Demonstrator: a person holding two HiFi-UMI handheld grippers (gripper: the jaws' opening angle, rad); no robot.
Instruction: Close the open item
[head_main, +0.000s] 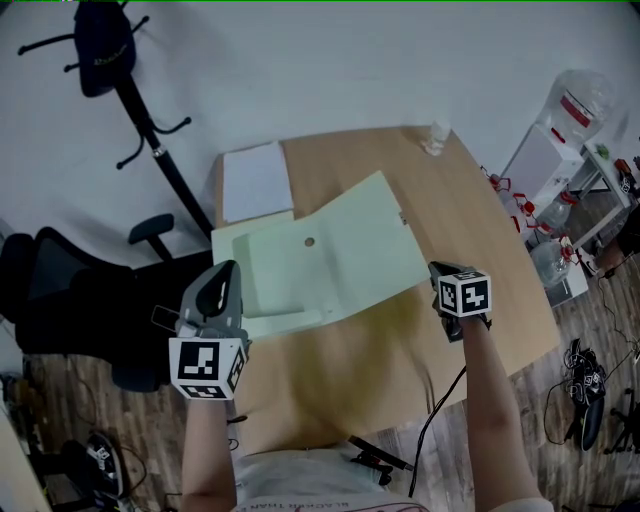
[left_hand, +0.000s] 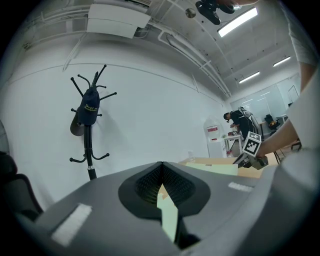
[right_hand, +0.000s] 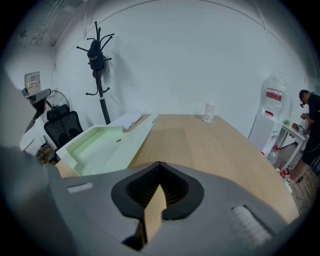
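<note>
- The pale green box (head_main: 340, 250) isn't closed yet. It lies spread open in the middle of the wooden table (head_main: 470, 220), with the shallow tray side toward the left of the head view and the big flat flap reaching to the right.
- The left gripper (head_main: 228, 275) sits at the lower left of the box, right by the tray's edge. Its own view shows the jaws pinched down to a thin slit with only a sliver of green showing through. I don't think it's clamping anything, though I can't tell for sure whether it touches the box.
- The right gripper (head_main: 440, 272) is just beside the flap's right edge. Its jaws are also nearly together, with only bare tabletop visible through the gap, so it's empty.
- So none of the closing is done as far as I can see. My guess is all of it is left: get under or onto the flap, swing it over the tray and press it flat.
- Other stuff around: white paper sheets (head_main: 257, 180) touching the box at upper left, a small clear cup (head_main: 435, 138) at the table's far edge, and a coat rack (head_main: 130, 80) in the upper left.
</note>
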